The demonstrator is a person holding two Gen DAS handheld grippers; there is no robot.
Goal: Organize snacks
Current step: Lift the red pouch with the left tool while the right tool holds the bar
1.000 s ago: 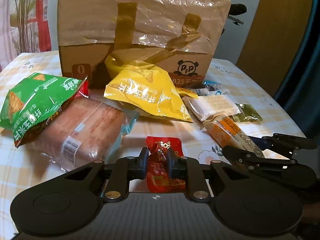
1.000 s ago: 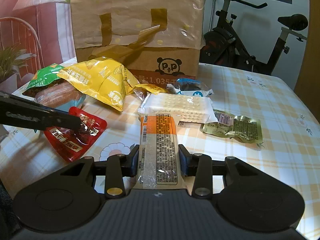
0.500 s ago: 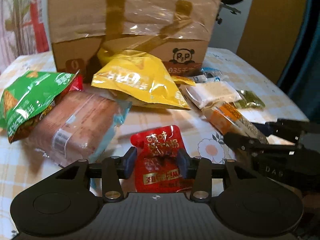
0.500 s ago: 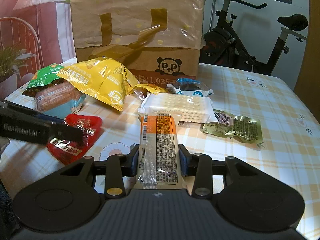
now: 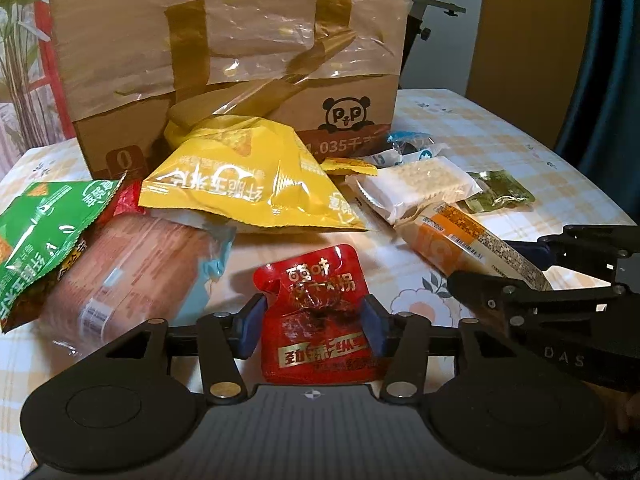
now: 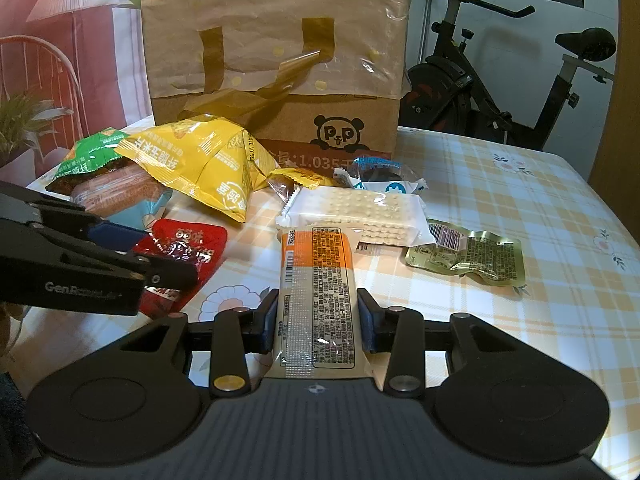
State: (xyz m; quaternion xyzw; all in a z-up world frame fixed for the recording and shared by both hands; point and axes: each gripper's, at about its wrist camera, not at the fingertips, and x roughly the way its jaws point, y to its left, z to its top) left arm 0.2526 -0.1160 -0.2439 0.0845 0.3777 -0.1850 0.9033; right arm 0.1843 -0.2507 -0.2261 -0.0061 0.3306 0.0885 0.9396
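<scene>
A red snack pouch (image 5: 316,280) lies flat on the checked tablecloth between the pads of my left gripper (image 5: 312,328). Its jaws are opening, and the left pad stands just clear of the pouch's edge. In the right wrist view the same red pouch (image 6: 184,240) shows under the left gripper (image 6: 160,258) at the left. My right gripper (image 6: 318,320) is shut on the near end of an orange-and-white snack packet (image 6: 318,264), whose far end points at the box. The left wrist view shows that packet (image 5: 452,236) tilted up out of the right gripper (image 5: 488,264).
A tall panda-print box under a paper bag (image 5: 240,60) stands at the back. Before it lie a yellow chip bag (image 5: 248,184), a green bag (image 5: 44,232), wrapped bread (image 5: 132,272), a white cracker pack (image 5: 416,184) and a gold-green pouch (image 5: 500,196). An exercise bike (image 6: 520,80) stands beyond the table.
The left jaws have spread from a tight pinch on the red pouch, which has flattened out and come down onto the cloth. The right gripper and its packet have not moved.
</scene>
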